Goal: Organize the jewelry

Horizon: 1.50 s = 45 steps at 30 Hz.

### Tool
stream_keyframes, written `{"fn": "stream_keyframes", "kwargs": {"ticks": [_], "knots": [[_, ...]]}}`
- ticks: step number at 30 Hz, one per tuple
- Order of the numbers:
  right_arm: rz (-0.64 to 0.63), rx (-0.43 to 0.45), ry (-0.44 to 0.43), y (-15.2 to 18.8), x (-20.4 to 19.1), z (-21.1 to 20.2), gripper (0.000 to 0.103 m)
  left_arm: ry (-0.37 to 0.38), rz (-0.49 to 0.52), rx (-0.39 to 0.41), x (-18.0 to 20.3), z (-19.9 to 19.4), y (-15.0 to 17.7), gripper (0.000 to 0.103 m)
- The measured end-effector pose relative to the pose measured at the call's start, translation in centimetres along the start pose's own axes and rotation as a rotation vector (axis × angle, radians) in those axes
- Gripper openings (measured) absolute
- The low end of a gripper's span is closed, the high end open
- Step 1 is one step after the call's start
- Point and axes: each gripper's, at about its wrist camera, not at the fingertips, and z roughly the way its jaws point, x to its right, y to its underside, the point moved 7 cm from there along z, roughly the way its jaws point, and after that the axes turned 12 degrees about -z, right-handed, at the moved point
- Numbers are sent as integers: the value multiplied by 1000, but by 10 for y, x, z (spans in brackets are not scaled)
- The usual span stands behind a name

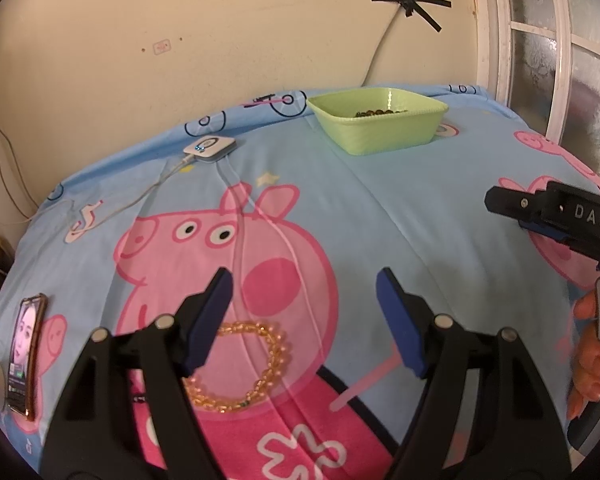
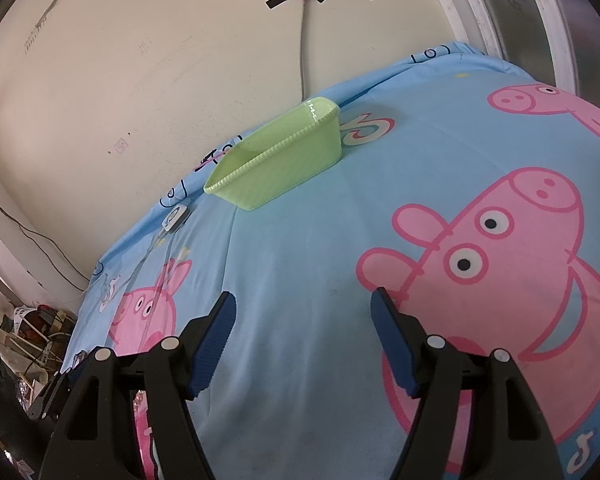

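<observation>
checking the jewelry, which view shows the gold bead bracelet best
The left wrist view. The gold bead bracelet lies on the cartoon bedsheet just below the open left gripper, with one finger hiding part of the loop. The right wrist view shows no bracelet, only sheet and the green bin.

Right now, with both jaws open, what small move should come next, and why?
Probably lower the left gripper onto the gold bead bracelet and close. The bracelet lies loose on the sheet beneath its open jaws, and the green basket already holds some jewelry.
</observation>
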Motion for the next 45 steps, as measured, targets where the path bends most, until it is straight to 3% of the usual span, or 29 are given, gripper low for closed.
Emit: {"fn": "stream_keyframes", "kwargs": {"ticks": [7, 9, 11, 13, 15, 19, 23, 26, 28, 32, 36, 38, 39, 45], "knots": [[-4, -11, 13, 1, -1, 2, 46, 37, -32, 9, -2, -7, -1, 71], [-1, -13, 13, 1, -1, 2, 46, 96, -75, 4, -12, -16, -1, 71], [7, -14, 6, 0, 0, 2, 46, 101, -94, 12, -32, -25, 0, 71], [22, -11, -6, 0, 1, 2, 47, 88, -124, 38, -63, -37, 1, 71], [21, -12, -20, 0, 0, 2, 51, 63, -171, 56, -95, -45, 1, 82], [14, -18, -37, -2, -4, 4, 59, -7, -259, 43, -151, -51, 4, 83], [4, -27, -50, 0, -12, 3, 59, -21, -248, 15, -161, -48, 7, 83], [-75, -82, -138, 6, -49, 10, 45, 0, -222, -11, -155, -46, 8, 82], [-205, -121, -194, 13, -87, 13, 30, 15, -206, -21, -146, -42, 6, 81], [-407, -168, -293, 28, -154, 16, 18, 29, -144, -31, -135, -42, 10, 76], [-547, -250, -321, 42, -194, 34, 10, 97, -154, -73, -126, -43, 14, 68], [-619, -305, -288, 50, -202, 50, 0, 116, -130, -77, -116, -43, 15, 61], [-638, -312, -271, 51, -202, 56, 0, 119, -115, -85, -111, -41, 17, 55], [-569, -275, -213, 48, -157, 39, 0, 165, -38, -138, -66, -27, 21, 53]]}}
